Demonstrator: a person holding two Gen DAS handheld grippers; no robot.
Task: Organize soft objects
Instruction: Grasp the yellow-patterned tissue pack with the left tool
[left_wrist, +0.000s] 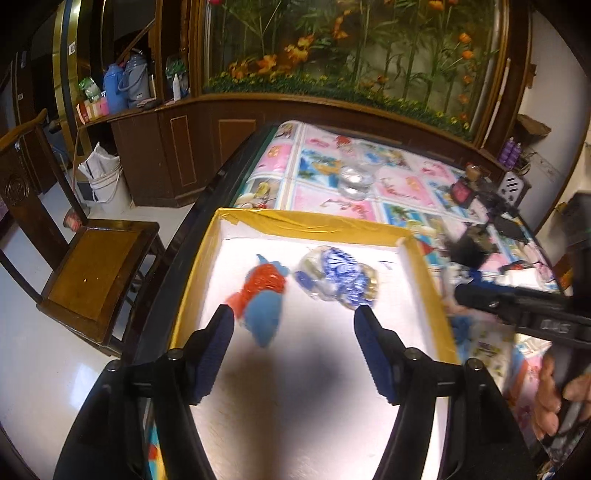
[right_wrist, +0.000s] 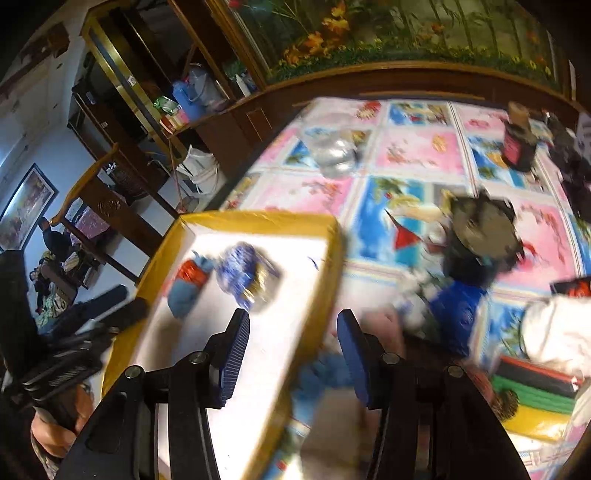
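A white tray with a yellow rim (left_wrist: 314, 221) (right_wrist: 258, 218) stands on the patterned tablecloth. In it lie a red and blue soft toy (left_wrist: 258, 295) (right_wrist: 188, 284) and a blue-and-white patterned bundle in clear wrap (left_wrist: 338, 277) (right_wrist: 247, 273). My left gripper (left_wrist: 295, 317) is open above the tray; the toy sits just ahead of its left finger and no pad presses it. My right gripper (right_wrist: 293, 321) is open over the tray's right rim. A fuzzy blue piece (right_wrist: 325, 373) and a pink one (right_wrist: 384, 325) lie blurred below it. A doll in blue with a dark hat (right_wrist: 461, 306) lies to the right.
A glass bowl (left_wrist: 356, 177) (right_wrist: 332, 151) and a dark jar (right_wrist: 519, 144) stand further back on the table. Folded green, yellow and red cloths (right_wrist: 535, 398) and a white soft lump (right_wrist: 554, 332) lie at the right. A wooden chair (left_wrist: 92, 266) stands left of the table.
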